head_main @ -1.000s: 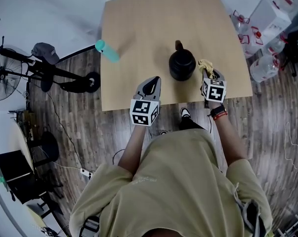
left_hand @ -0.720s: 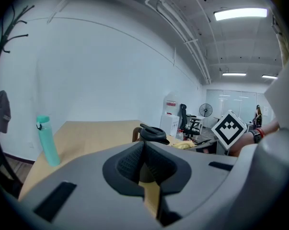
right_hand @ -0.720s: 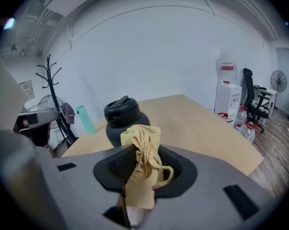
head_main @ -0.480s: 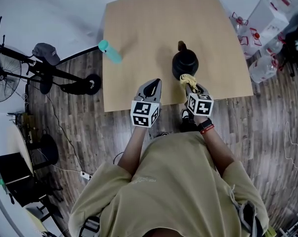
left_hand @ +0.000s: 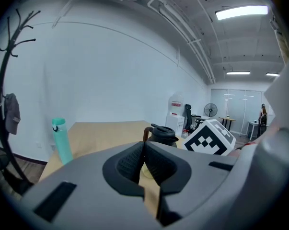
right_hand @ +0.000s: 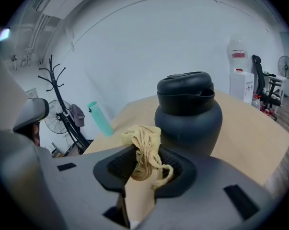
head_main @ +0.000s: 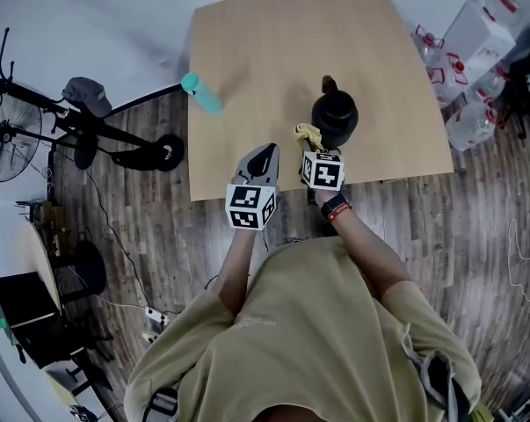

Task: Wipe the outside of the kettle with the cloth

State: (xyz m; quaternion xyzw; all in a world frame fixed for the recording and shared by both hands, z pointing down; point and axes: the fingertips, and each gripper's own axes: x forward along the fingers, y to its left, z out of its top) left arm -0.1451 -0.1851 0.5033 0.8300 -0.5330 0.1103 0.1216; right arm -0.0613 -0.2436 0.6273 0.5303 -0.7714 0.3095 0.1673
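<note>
over on the far left a standing fan (head_main: 3, 146) sits on the wood floor, with a dark cap (head_main: 85, 93) hung on a rack beside it. the tan table (head_main: 273, 42) comes next, and a teal bottle (head_main: 200, 92) stands upright at its left edge, well apart from everything else on it.

the person stands at the near edge of the table with both arms out. the left gripper (head_main: 265, 151) hovers over the near edge, left of the kettle. its own view shows the jaws pressed together at the tips with nothing caught between them, just bare tabletop below. from there the teal bottle (left_hand: 62, 140) is off to the left and the kettle (left_hand: 161, 134) is ahead and a little right.

the right gripper (head_main: 311, 144) is close beside it and is clamped on the yellow cloth (head_main: 308, 134). a bunched wad of cloth (right_hand: 143, 145) sticks up out of the pinched jaws.

the black kettle (head_main: 335, 112) stands upright on the table toward the near right. the cloth is at its near left side. whether cloth and kettle actually touch, i can't tell. in the right gripper view the kettle (right_hand: 188, 114) looms right behind the cloth, lid on.

past the table's right edge some clear water bottles (head_main: 467, 121) lie on the floor.
</note>
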